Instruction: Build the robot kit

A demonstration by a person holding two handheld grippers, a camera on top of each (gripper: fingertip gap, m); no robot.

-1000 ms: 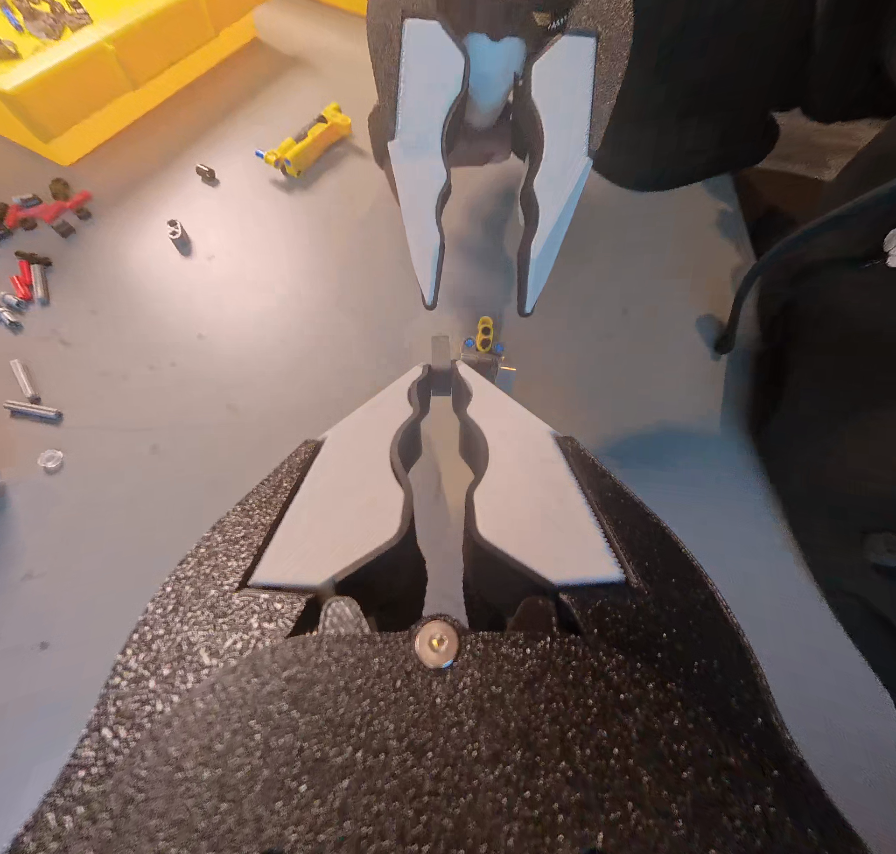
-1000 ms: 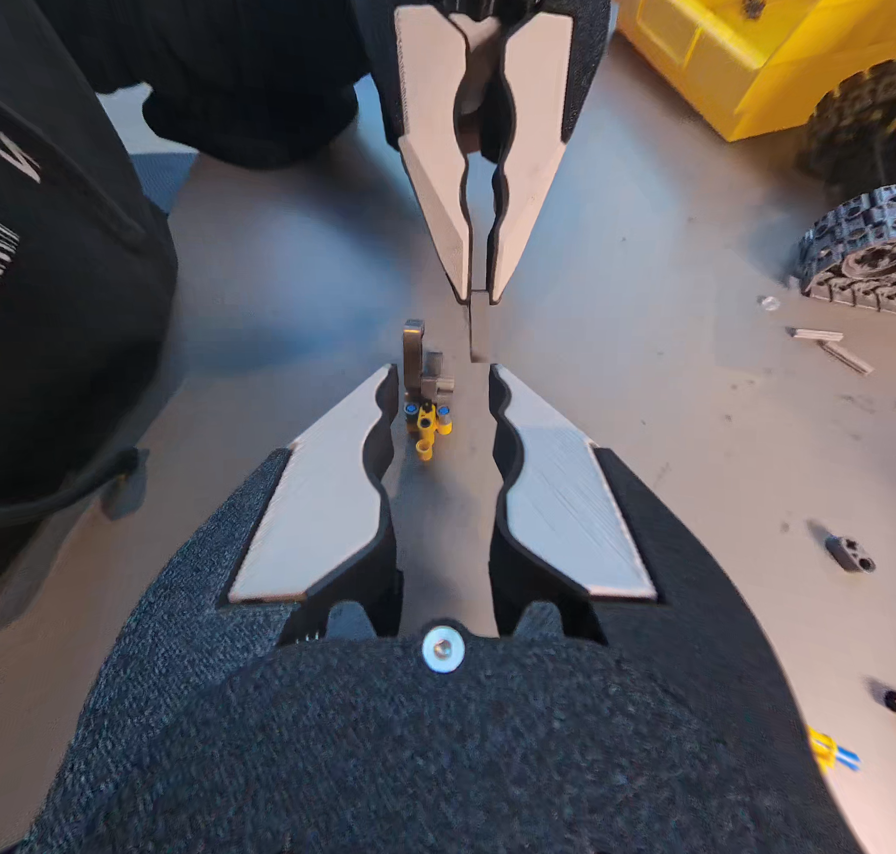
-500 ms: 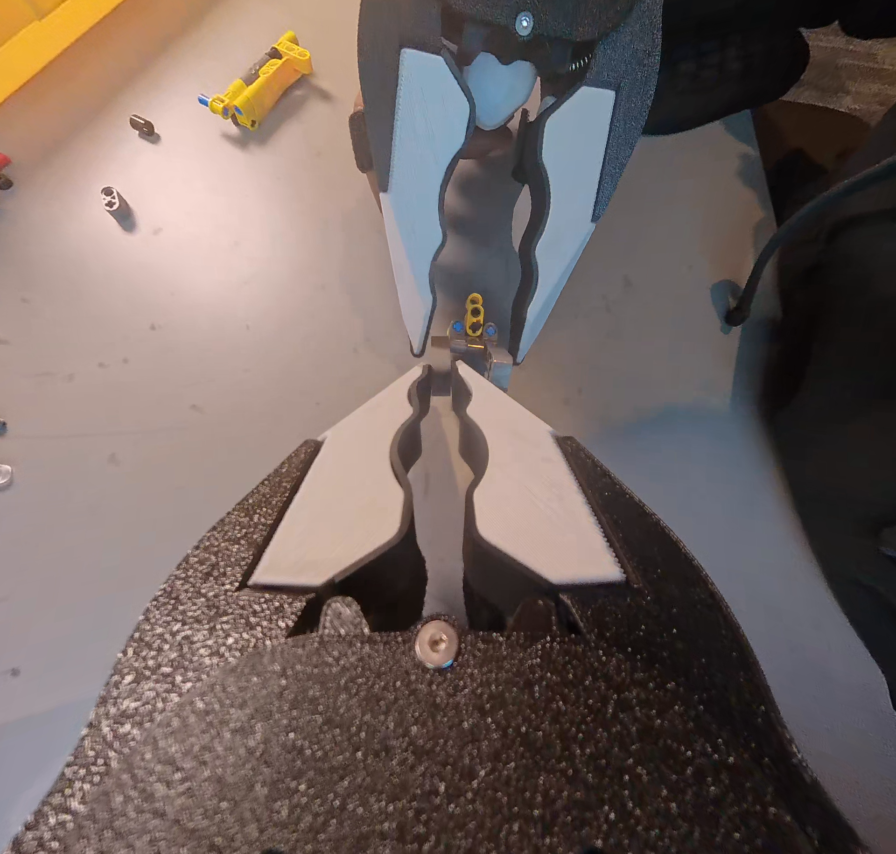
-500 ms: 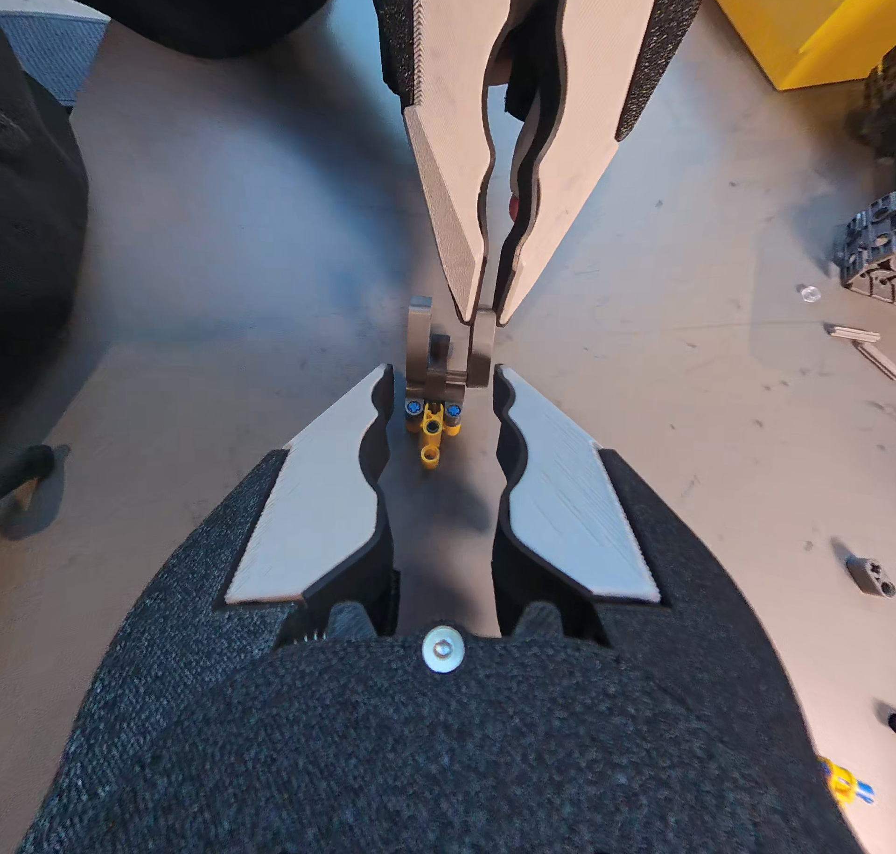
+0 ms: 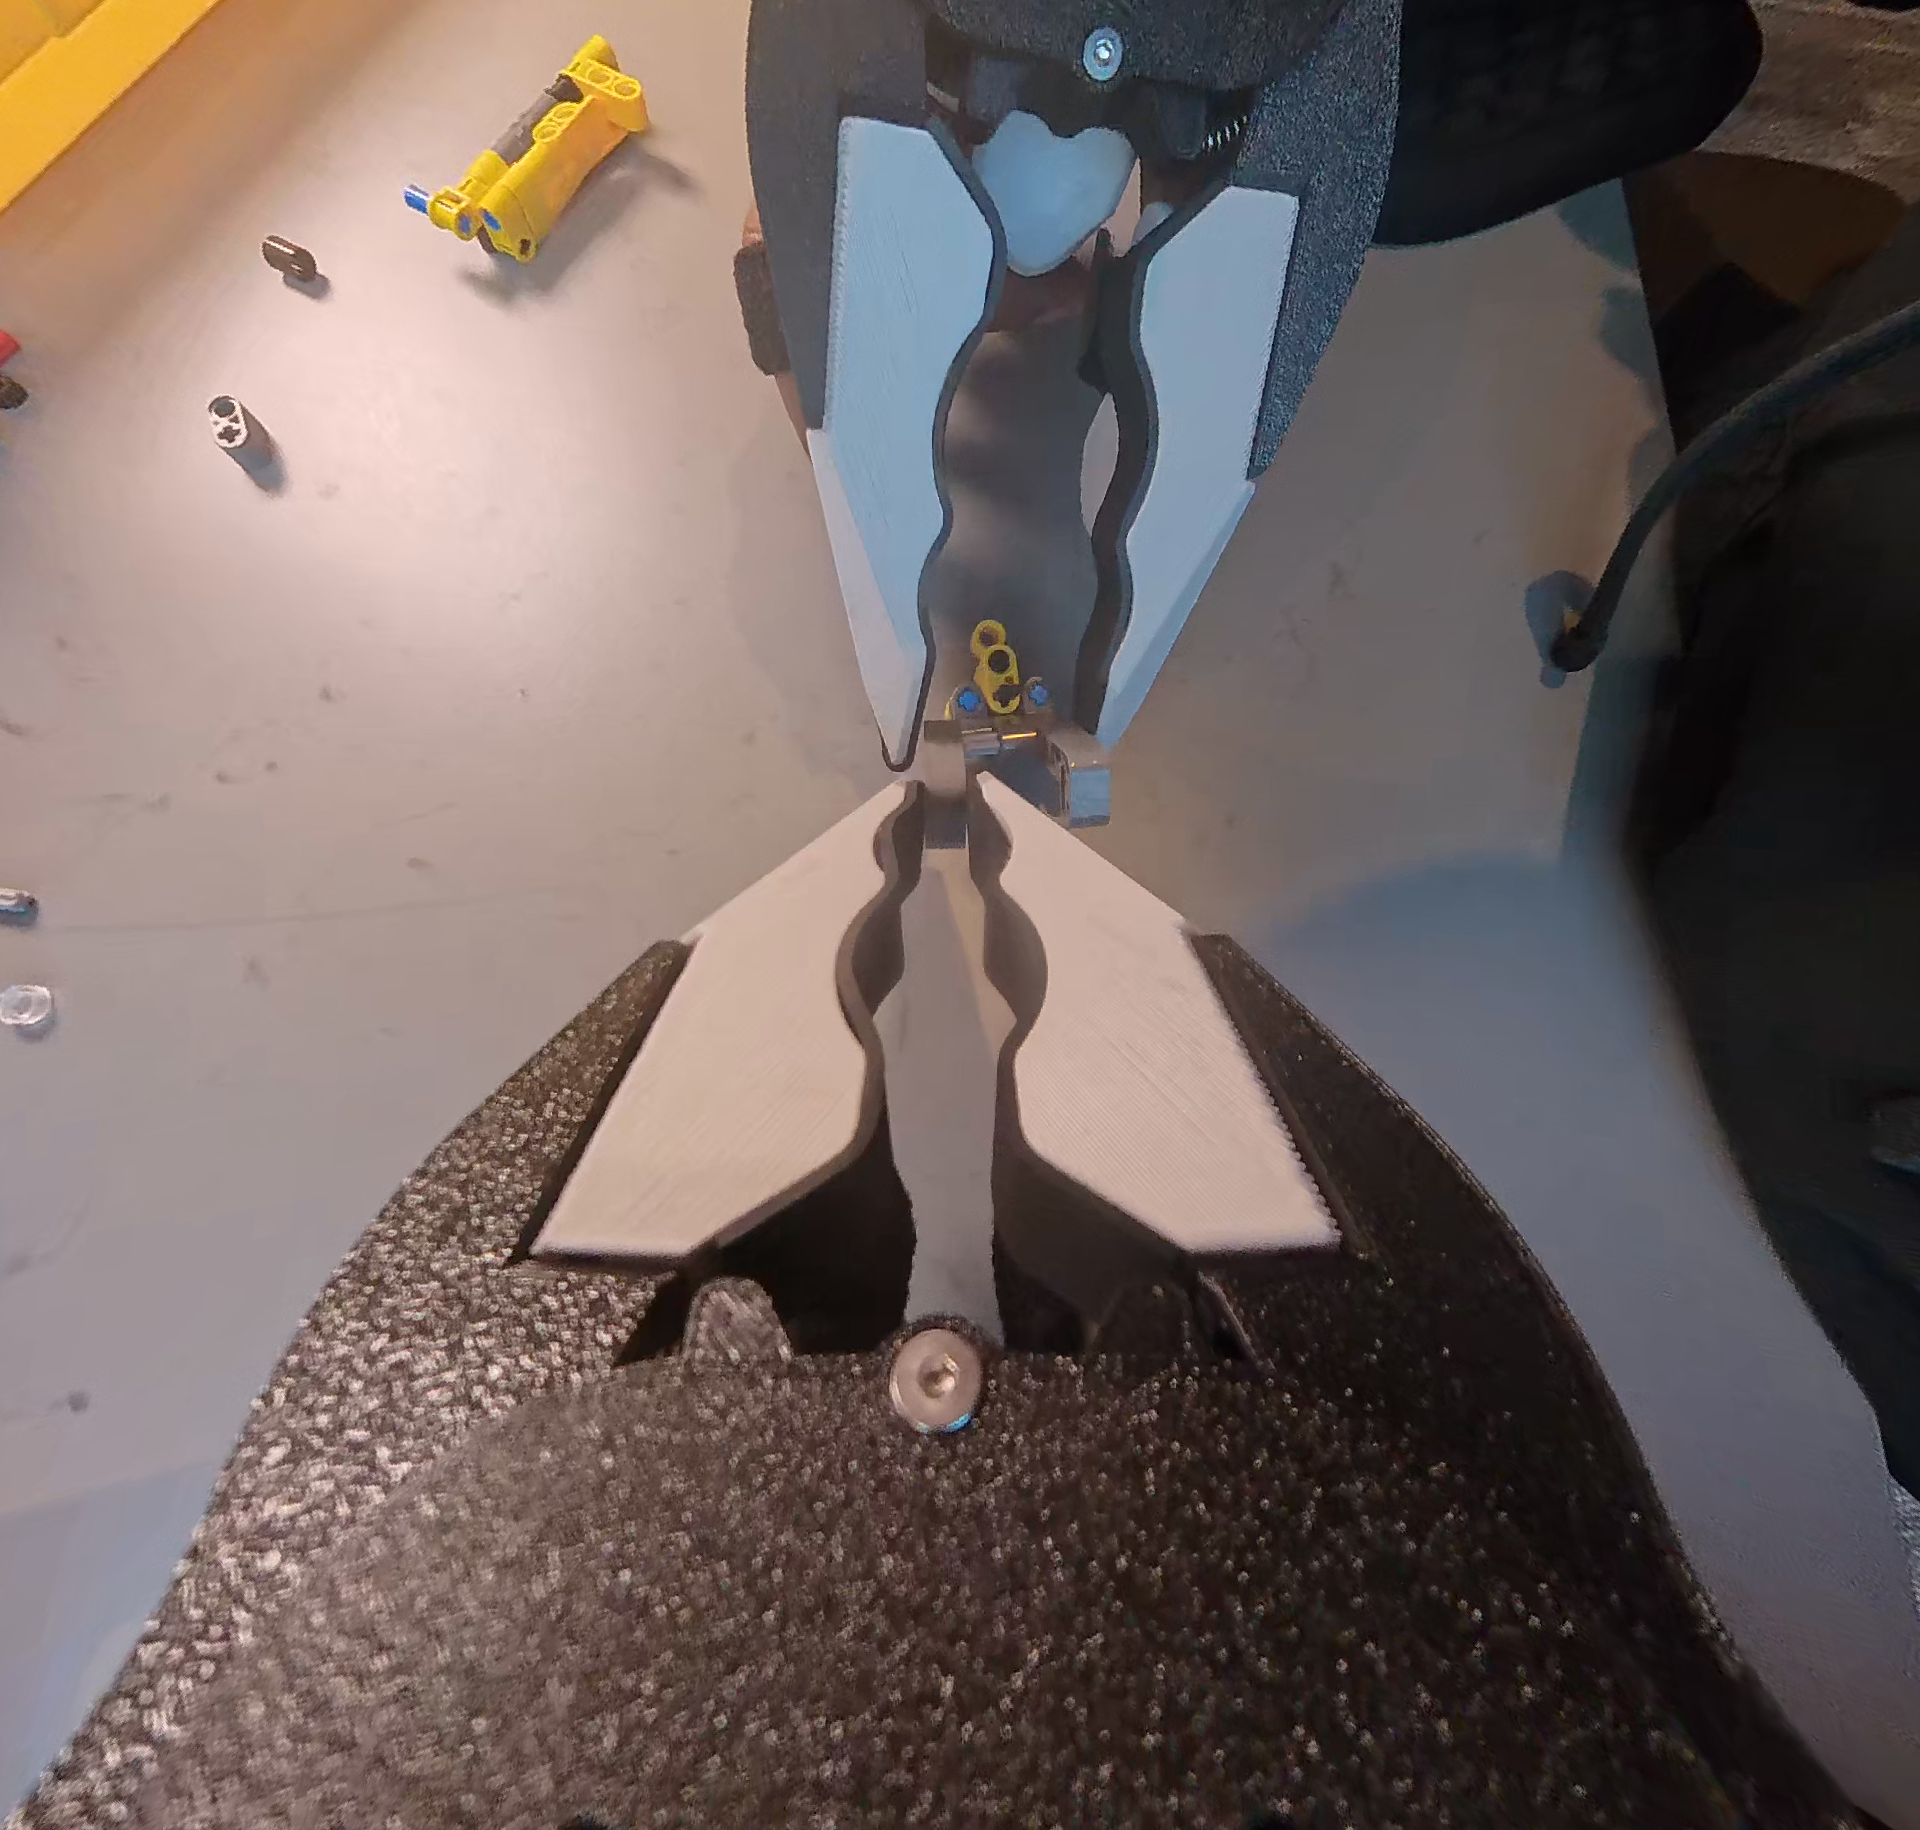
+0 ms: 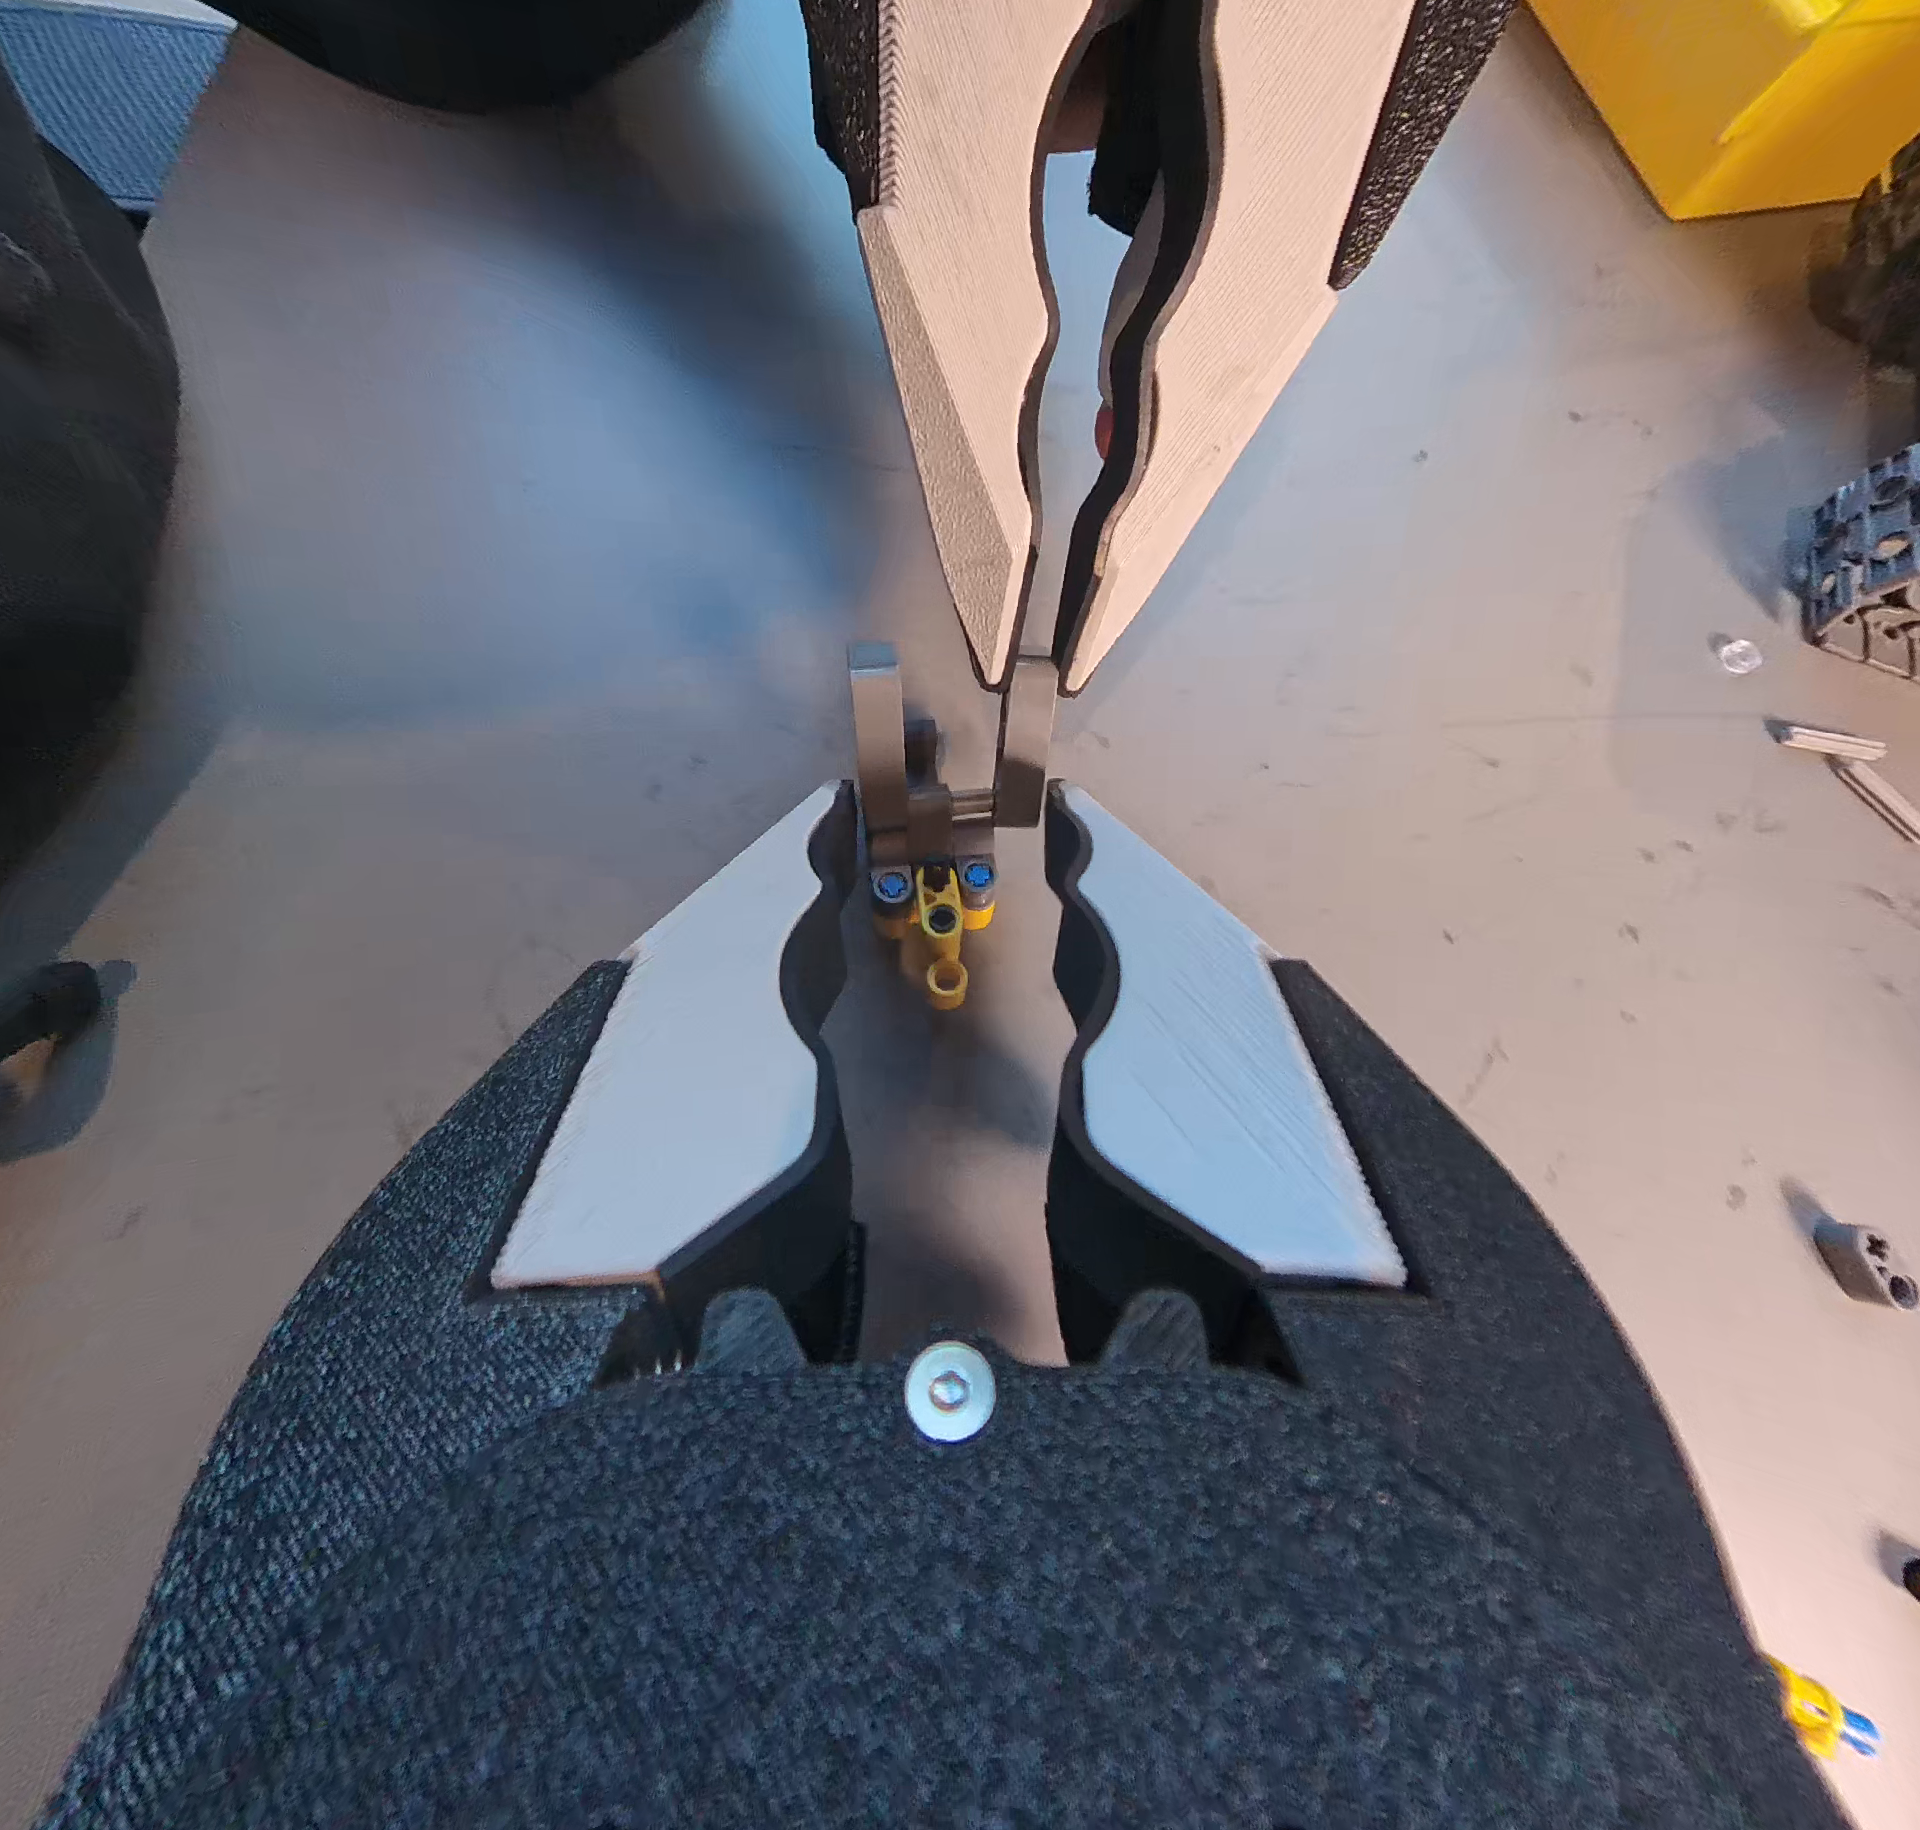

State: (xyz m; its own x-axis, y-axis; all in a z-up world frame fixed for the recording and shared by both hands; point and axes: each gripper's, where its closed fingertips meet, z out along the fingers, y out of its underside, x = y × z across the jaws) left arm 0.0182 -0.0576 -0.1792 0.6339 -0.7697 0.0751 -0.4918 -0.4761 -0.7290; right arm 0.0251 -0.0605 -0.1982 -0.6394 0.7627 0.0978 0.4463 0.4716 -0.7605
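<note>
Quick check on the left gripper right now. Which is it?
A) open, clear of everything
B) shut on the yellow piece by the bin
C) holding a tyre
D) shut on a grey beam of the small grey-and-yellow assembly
D: the left gripper has its tips pinched on one grey beam of the small assembly, while the right gripper stands open around it.

Pale grey ridged plastic fingers (image 5: pixel 758 1074) of left gripper (image 5: pixel 943 804): matt, fine layered print lines, black rubbery inner edging. Coarse speckled black gripper body (image 5: pixel 935 1593): rough, grainy. Bright silver screw (image 6: pixel 948 1391): shiny metal. Right gripper (image 6: pixel 948 814) fingers (image 6: pixel 1216 1084) same striated matt plastic; body dark, cloth-like weave texture. Small grey-and-yellow plastic brick assembly (image 6: pixel 930 845): smooth, slightly glossy, blue pins. Grey surface (image 5: pixel 468 658): matt, smooth, scuffed with dark marks. Yellow plastic bin (image 6: pixel 1745 45): smooth, glossy.
</note>
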